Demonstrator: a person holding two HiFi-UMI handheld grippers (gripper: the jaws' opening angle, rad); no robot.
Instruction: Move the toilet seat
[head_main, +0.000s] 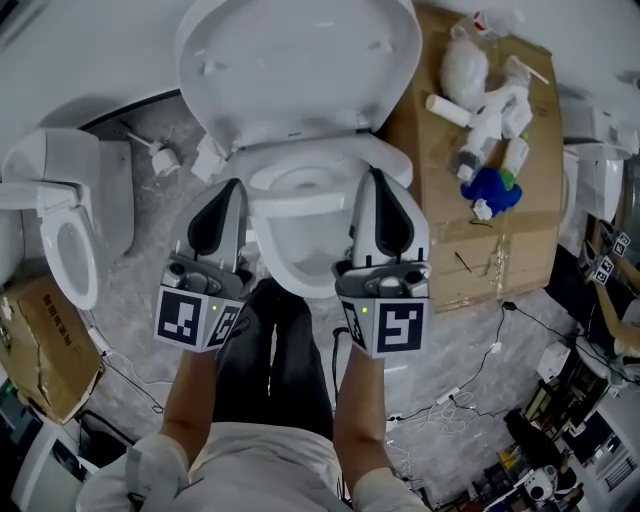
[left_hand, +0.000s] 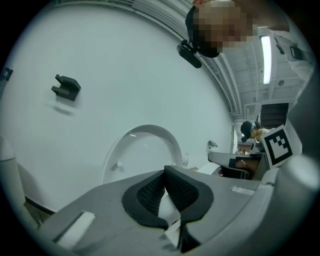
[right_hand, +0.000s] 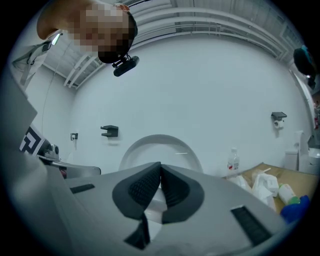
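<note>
Your left tongs (head_main: 233, 190) and right tongs (head_main: 373, 180) hover side by side over a white toilet bowl (head_main: 300, 240), one above each side of its rim, both pointing forward. The toilet seat (head_main: 300, 70) stands tipped up on its hinge directly ahead of both tips, its underside facing you, centred between the two tools.

In the left gripper view the left tongs (left_hand: 164, 170) are closed pad to pad with nothing between them, and the seat (left_hand: 145, 150) shows as a pale upright arch beyond and slightly left of the tips, against a plain wall. The right gripper view shows the right tongs (right_hand: 160, 165) likewise closed and empty, with the seat (right_hand: 160, 147) rising straight behind the tips. In both views the seat appears apart from the pads.

To the right of your right tongs lies a flattened cardboard sheet (head_main: 430, 200) on the floor, carrying white bottles (head_main: 490, 120). To the left of your left tongs stands a second toilet (head_main: 65, 230).
</note>
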